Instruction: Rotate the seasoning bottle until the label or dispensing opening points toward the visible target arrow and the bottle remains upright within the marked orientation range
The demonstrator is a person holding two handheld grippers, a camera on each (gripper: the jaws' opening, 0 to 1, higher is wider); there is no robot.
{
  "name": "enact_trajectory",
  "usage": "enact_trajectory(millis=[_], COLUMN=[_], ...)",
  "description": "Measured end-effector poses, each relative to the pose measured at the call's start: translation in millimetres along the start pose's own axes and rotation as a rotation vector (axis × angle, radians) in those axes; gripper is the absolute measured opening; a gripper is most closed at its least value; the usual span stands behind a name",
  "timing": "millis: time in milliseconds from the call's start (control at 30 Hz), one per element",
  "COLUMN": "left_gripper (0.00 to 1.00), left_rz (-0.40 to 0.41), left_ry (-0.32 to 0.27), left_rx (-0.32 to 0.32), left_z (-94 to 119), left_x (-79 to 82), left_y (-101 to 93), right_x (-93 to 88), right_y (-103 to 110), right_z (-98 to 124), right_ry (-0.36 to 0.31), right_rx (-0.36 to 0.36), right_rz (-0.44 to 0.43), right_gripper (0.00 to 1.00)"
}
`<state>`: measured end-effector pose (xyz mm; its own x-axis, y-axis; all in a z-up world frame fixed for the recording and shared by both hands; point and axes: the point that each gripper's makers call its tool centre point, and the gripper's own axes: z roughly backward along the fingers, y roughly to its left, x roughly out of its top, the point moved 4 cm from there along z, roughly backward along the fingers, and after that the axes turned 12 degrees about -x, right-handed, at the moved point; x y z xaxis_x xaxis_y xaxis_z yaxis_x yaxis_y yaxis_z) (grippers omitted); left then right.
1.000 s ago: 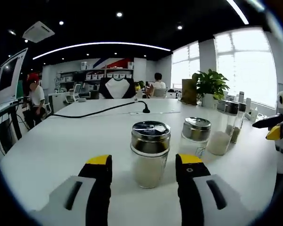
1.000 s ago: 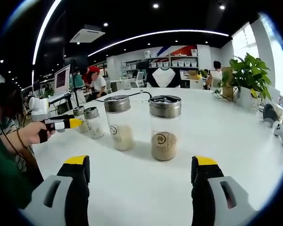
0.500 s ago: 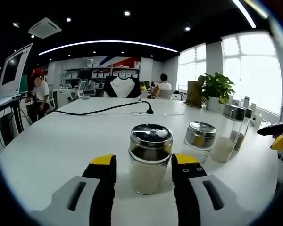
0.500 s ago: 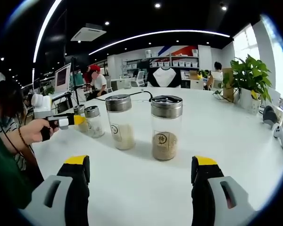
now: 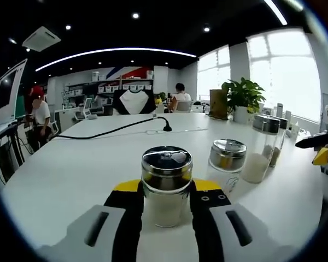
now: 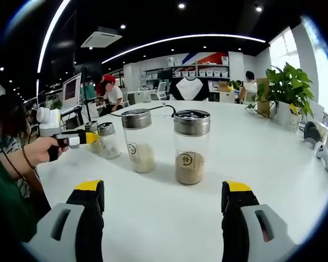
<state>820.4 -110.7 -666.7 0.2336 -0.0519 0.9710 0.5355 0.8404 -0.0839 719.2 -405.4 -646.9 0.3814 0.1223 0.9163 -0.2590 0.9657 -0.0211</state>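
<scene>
Seasoning bottle [image 5: 166,185] gripped in left jaws (right jaws wide apart); three jars [image 5: 227,161] beside.

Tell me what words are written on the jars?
None can be read.
Tall jar: a round brown emblem, too small and blurred to read.
Second jar: a small round mark, too blurred to read.
Jar between the left jaws: no writing visible on this side.
</scene>
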Motion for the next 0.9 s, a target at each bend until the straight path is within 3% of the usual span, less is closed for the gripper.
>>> enact_trajectory(millis=[600,900], left_gripper=[0.34,0.34], left_rz=[-0.036,-0.076], left_ry=[-0.013,-0.018], left_rx=[-0.082,-0.189], left_z=[-0.1,-0.1], left_x=[-0.3,0.3], left_y=[1.0,2.8], right_x=[1.4,3.0], right_y=[3.0,4.1], right_z=[-2.5,-3.0], right_ry=[-0.003,-0.003], right_rx=[0.006,0.007], right_rz=[0.002,0.012], right_gripper=[0.9,0.9])
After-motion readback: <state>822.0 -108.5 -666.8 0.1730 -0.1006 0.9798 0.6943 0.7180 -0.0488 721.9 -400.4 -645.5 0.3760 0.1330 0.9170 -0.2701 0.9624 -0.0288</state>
